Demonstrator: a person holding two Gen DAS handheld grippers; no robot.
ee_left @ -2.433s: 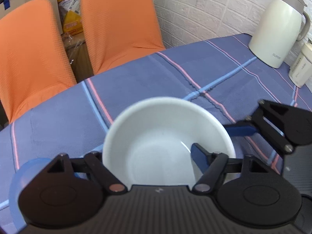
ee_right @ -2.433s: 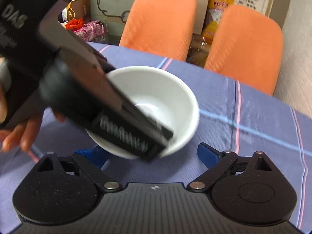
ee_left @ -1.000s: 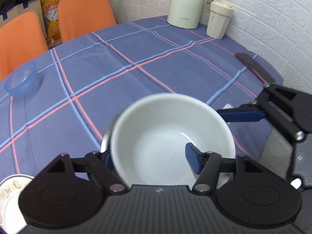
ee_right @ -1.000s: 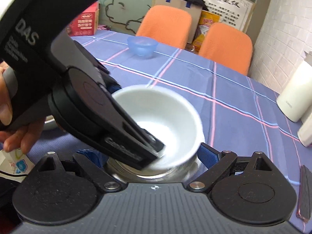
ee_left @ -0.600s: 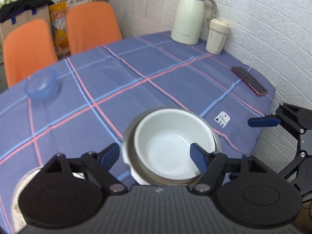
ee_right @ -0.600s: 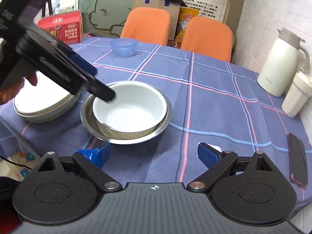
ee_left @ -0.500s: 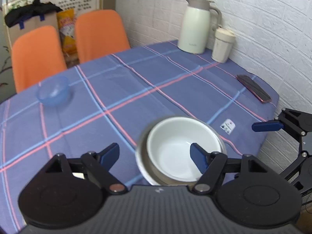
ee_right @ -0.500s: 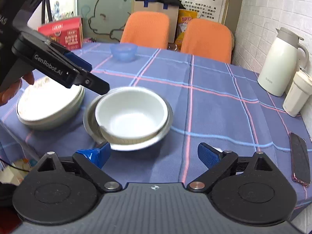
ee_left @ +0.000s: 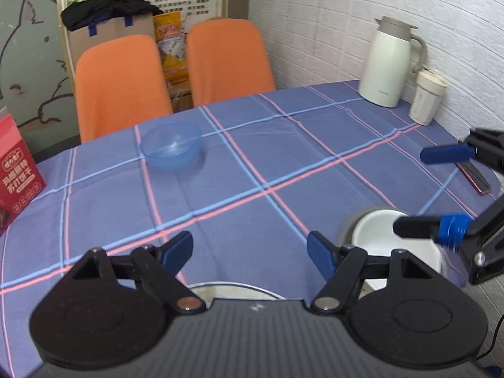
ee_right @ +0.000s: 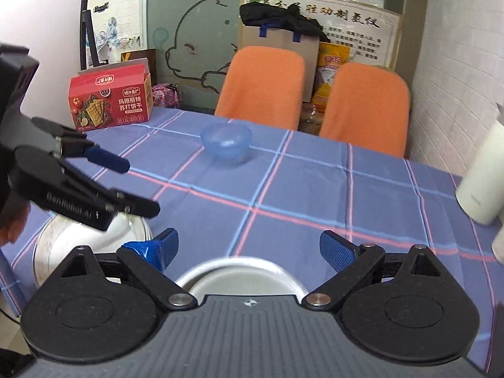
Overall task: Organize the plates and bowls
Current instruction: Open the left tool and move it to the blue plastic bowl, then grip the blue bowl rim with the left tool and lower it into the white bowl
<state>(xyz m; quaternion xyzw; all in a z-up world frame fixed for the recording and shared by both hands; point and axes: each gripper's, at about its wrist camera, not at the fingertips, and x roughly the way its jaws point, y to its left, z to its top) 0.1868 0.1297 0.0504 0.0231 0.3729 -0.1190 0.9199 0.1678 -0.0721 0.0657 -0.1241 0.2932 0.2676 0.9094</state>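
Both grippers are spread wide and hold nothing. The left gripper (ee_left: 250, 249) hangs over the near edge of the table (ee_left: 283, 157), and the right gripper (ee_right: 249, 249) hangs over the near edge too, further to the right.

Right under the right gripper, at the near edge, sits the white bowl (ee_left: 378, 233) inside the metal bowl (ee_left: 354, 219). That pair looks done. Just left of it, also at the near edge, is a stack of plates (ee_right: 47, 239).

The one dish left alone is the blue bowl (ee_left: 171, 146), far away near the far edge, in front of the orange chairs (ee_left: 123, 82).

I think the next job is to fetch the blue bowl. The left gripper looks the closer one. It should go straight across, come down with one finger inside the rim and one outside, and pinch the wall. The bowl looks light and thin, so a soft squeeze should do. Then lift it and set it down flat in the white bowl.

The left view shows the jug (ee_left: 389, 66), the cup (ee_left: 428, 97) and a phone (ee_left: 474, 174) by the right edge. The right view shows the jug only in part, but it shows the whole red box (ee_right: 110, 102) at the far left corner and more of the plates.
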